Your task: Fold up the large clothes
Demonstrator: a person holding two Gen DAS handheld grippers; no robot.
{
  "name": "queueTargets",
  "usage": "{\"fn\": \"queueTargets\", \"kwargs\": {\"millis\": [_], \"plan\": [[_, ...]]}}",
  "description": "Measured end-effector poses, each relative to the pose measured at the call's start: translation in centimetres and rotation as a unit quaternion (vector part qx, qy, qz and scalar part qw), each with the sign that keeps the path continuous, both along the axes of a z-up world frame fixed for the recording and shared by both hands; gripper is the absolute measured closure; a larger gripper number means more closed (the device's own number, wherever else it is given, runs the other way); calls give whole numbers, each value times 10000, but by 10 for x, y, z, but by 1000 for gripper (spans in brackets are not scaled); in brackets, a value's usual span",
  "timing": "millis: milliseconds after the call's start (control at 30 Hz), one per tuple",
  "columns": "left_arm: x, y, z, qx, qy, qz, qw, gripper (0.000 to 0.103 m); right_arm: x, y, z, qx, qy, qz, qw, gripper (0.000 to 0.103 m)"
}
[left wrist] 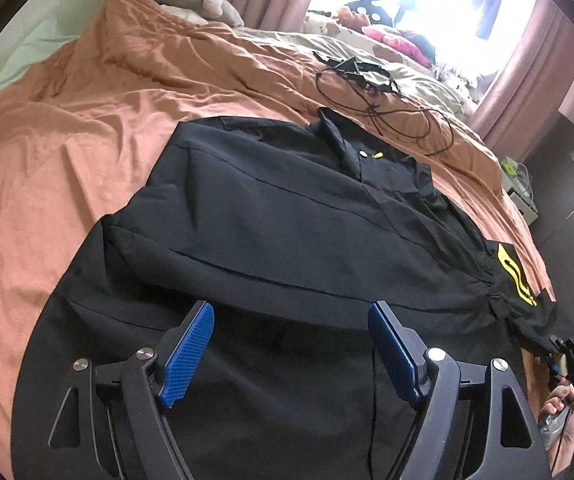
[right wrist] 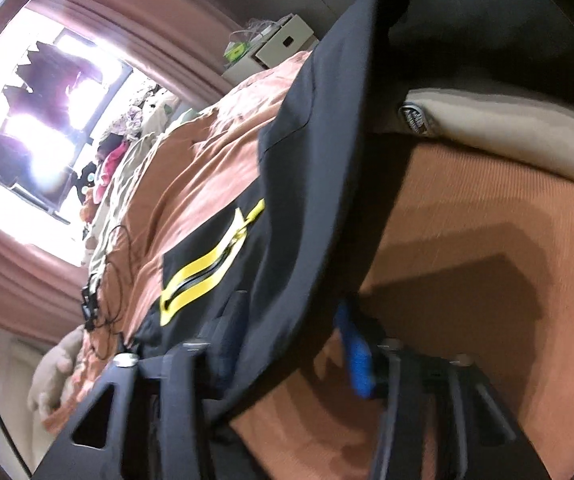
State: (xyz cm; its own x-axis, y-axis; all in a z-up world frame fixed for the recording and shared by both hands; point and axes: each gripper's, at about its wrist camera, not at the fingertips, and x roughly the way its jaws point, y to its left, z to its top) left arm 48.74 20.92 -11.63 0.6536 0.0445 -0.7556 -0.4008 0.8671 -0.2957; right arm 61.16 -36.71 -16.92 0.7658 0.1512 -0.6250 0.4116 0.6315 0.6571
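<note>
Your left gripper [left wrist: 291, 354] hangs with its jaws spread wide and nothing between them, over the near part of the black jacket [left wrist: 287, 216]. The jacket lies spread on the orange bedsheet [left wrist: 87, 128], collar toward the window. Your right gripper [right wrist: 287, 340] is clamped on a fold of the jacket's edge near the yellow-trimmed zipper [right wrist: 207, 264], with that fabric lifted off the bed.

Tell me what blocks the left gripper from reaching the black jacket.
Nothing visible does. The left gripper hangs open right above the black jacket, which lies spread on the orange sheet; the black cables lie beyond its collar.
</note>
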Motion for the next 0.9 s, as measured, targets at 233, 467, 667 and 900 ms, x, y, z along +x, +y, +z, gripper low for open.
{"fn": "queueTargets", "kwargs": {"millis": [233, 467, 667, 900], "plan": [[0, 12, -17, -324, 105, 131, 9993, 23, -11, 20, 36, -404, -672, 335, 9964, 99], [-4, 17, -19, -211, 71, 261, 9994, 23, -23, 74, 83, -448, -1314, 1041, 9848, 99], [-4, 14, -16, -381, 48, 349, 9987, 23, -32, 133, 106, -507, -1626, 1739, 9699, 99], [-12, 7, -4, -702, -97, 367, 9968, 23, -22, 204, 80, -662, -794, 2592, 9603, 97]]}}
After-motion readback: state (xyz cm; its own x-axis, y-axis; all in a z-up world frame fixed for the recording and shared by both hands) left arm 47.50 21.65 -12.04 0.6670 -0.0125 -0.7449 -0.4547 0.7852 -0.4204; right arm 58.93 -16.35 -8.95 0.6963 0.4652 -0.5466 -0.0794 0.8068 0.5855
